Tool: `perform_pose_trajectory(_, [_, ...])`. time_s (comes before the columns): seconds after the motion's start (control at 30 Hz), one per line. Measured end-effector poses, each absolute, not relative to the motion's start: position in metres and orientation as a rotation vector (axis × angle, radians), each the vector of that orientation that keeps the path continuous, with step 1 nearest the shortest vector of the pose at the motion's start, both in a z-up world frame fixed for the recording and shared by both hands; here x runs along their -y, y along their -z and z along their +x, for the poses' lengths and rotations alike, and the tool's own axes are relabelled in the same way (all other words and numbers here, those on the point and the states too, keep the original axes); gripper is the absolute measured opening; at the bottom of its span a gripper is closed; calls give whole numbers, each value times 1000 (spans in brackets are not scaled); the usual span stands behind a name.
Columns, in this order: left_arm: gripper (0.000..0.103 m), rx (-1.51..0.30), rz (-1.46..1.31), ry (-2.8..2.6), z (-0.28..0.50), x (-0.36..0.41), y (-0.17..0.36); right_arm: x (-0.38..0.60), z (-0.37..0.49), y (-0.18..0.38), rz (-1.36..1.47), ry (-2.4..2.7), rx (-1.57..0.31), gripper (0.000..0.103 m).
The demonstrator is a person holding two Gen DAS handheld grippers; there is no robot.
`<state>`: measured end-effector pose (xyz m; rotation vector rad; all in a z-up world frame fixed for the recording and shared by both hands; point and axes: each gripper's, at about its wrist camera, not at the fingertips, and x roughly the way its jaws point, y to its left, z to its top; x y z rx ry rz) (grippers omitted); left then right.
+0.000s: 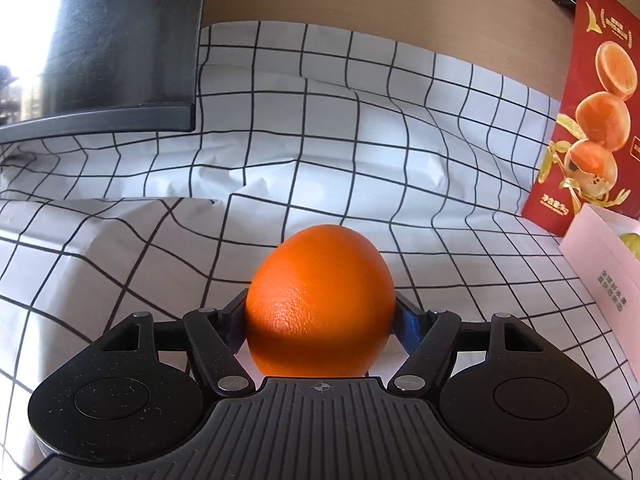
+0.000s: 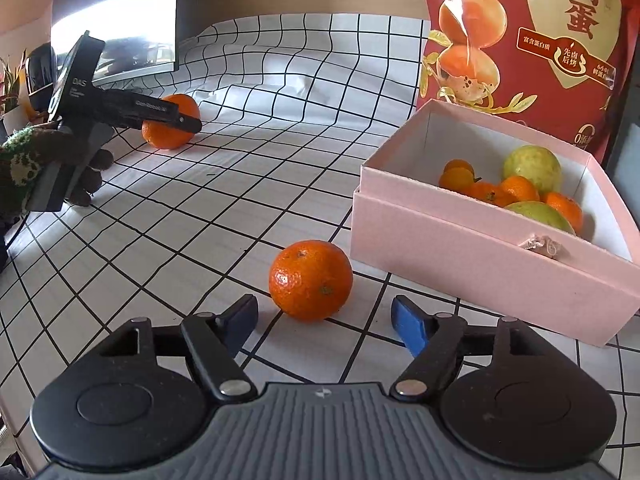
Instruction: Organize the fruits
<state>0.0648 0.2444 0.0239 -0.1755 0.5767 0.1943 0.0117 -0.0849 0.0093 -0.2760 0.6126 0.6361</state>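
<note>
My left tongs clench the orange across its firm, slightly slick middle. My right tongs stand released; the mandarin sits at twelve o'clock, the box at two.

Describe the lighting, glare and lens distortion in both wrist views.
Left wrist view: light falls on the top of the orange, its underside shaded; window glare whitens the monitor; the grid tablecloth lines bow. Right wrist view: even daylight, a soft shadow under the mandarin, glare on the monitor again, straight grid lines curving near the edges.
</note>
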Motion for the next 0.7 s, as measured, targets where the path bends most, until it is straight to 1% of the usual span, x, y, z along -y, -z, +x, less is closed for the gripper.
perform_pose_trajectory(0.23, [75, -585, -223, -203, 58, -246, -26, 85, 11, -9, -272, -637, -613, 75])
perform_pose_trajectory(0.37, [75, -594, -236, -198, 46, -232, -28, 85, 11, -9, -270, -635, -614, 76])
perform_pose_trajectory(0.47, [74, -603, -298, -102, 28, -208, -29, 85, 11, -9, -263, -633, -617, 77])
perform_pose_trajectory(0.7, [75, -592, -324, 93, -16, -119, -26, 83, 12, -9, -276, -637, -617, 79])
